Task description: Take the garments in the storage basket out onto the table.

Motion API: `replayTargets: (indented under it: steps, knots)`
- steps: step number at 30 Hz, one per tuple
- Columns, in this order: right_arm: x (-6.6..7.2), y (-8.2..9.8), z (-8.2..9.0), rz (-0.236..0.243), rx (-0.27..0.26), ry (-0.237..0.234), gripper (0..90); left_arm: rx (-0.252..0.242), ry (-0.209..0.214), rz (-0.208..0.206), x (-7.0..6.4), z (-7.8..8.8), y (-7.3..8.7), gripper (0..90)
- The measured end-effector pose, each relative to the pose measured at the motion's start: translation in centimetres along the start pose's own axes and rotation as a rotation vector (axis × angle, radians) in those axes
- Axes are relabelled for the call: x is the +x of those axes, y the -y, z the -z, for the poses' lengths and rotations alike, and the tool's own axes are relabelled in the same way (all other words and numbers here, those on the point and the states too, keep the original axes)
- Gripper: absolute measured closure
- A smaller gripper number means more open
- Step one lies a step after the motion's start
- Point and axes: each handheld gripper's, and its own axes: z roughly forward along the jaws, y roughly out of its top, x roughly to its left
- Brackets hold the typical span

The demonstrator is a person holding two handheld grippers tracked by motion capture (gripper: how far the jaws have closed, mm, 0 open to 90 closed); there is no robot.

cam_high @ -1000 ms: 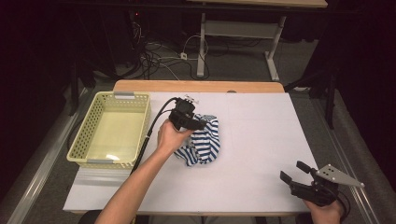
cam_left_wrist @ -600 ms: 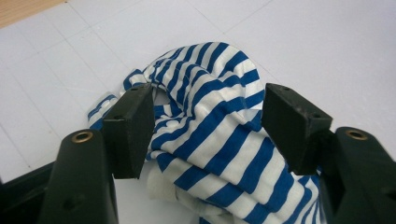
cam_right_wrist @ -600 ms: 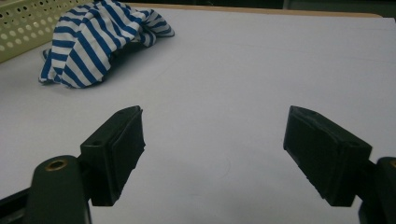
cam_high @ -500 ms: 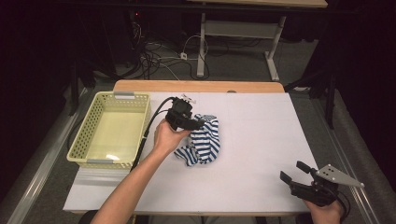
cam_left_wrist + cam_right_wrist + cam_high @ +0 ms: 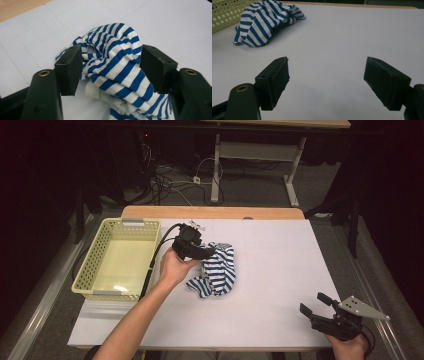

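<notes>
A blue-and-white striped cloth [image 5: 218, 269] lies crumpled on the white table top, left of centre. My left gripper [image 5: 206, 252] is at the cloth's far-left edge, held by a hand. In the left gripper view it [image 5: 112, 65] is open, and the raised fold of the cloth [image 5: 117, 50] sits between the two jaws. My right gripper [image 5: 314, 304] rests near the table's front right corner, open with nothing between its jaws [image 5: 325, 75]. In that view the cloth [image 5: 262, 20] lies far off at the upper left.
A yellow perforated basket [image 5: 115, 223] stands at the table's left edge, just beyond my left hand; its wall [image 5: 224, 11] shows in the right gripper view. A wooden strip [image 5: 215, 212] runs along the table's far edge. Bare white surface [image 5: 280, 270] spreads between cloth and right gripper.
My left gripper has shifted slightly left, toward the basket, staying over the cloth's edge. The cloth and the right gripper have not visibly moved.
</notes>
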Motion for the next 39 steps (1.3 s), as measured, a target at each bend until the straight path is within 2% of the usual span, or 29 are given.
replayTargets:
  steps: [18,39]
  knots:
    - [0.0,0.0,0.0,0.004,-0.002,0.004,21.2,-0.021,-0.002,0.008,0.3,1.4,0.7,33.8]
    - [0.1,0.0,0.0,0.005,-0.002,0.004,21.1,-0.042,-0.013,-0.004,0.4,3.0,1.5,33.8]
